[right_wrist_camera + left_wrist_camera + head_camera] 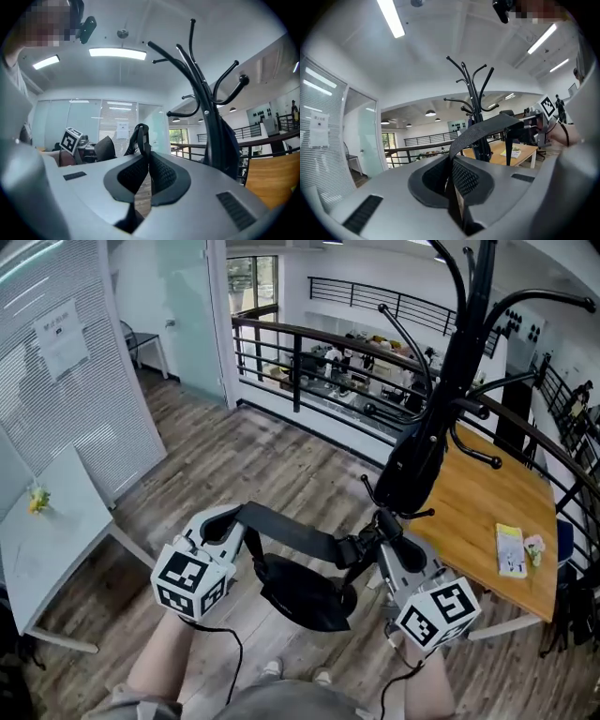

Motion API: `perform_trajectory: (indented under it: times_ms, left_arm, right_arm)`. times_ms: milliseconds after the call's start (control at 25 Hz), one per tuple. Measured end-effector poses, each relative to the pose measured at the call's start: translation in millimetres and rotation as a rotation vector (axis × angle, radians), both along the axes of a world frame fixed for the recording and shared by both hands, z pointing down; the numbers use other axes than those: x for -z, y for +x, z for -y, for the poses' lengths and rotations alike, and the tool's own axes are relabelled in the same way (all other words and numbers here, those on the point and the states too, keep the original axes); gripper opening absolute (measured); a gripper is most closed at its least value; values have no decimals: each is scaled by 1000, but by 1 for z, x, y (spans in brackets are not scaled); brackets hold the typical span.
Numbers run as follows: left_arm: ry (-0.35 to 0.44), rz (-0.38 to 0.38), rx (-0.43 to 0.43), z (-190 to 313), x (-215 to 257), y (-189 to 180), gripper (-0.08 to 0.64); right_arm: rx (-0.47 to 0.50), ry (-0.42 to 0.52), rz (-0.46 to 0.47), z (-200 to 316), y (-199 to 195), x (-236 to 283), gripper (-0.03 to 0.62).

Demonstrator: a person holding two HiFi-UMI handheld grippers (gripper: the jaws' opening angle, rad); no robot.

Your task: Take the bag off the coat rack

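Note:
A black bag (pixel 305 594) hangs by its wide black strap (pixel 292 532), stretched between my two grippers, apart from the black coat rack (pixel 461 352) and to its front left. My left gripper (pixel 242 532) is shut on the strap's left part, and the webbing (pixel 480 132) runs out between its pads. My right gripper (pixel 382 538) is shut on the strap's right end, where the folded strap (pixel 140 138) rises from the jaws. The coat rack (pixel 474 101) (pixel 206 110) stands just past both grippers. A second dark item (pixel 412 470) hangs on the rack's pole.
A wooden table (pixel 487 521) with a small yellow booklet (pixel 510 549) stands right of the rack. A black railing (pixel 309 357) runs behind it. A white table (pixel 47 540) sits at the left beside a blinds-covered partition (pixel 66 381). Wooden floor lies below.

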State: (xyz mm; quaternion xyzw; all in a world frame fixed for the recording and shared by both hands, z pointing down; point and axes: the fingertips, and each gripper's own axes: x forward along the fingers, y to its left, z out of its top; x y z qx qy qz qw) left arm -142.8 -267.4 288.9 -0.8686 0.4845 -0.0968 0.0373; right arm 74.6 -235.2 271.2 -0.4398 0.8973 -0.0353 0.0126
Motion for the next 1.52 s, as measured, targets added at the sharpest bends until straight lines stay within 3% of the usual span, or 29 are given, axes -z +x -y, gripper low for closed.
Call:
perform_trajectory:
  times_ms: [320,560,1040,1240,1520]
  left_arm:
    - [0,59,172,-34,-11,-76,15]
    - [-50,70,305,-66,-39,-129,17]
    - [-173,98,470,-117,-115,-186,15]
    - [-238,42,537,-128,-146,-200,15]
    - [-293,20,581,-143,-185,-208,15]
  right_arm:
    - [214,-50,-18,7,-92,-25,37]
    - [326,-102,-24,12,-148,-59,37]
    - [430,-245,-60,17,-211,-136,37]
    - [472,-285,-107,16,-228,-170,37]
    - [504,-349,-168,5,-236,-210,37]
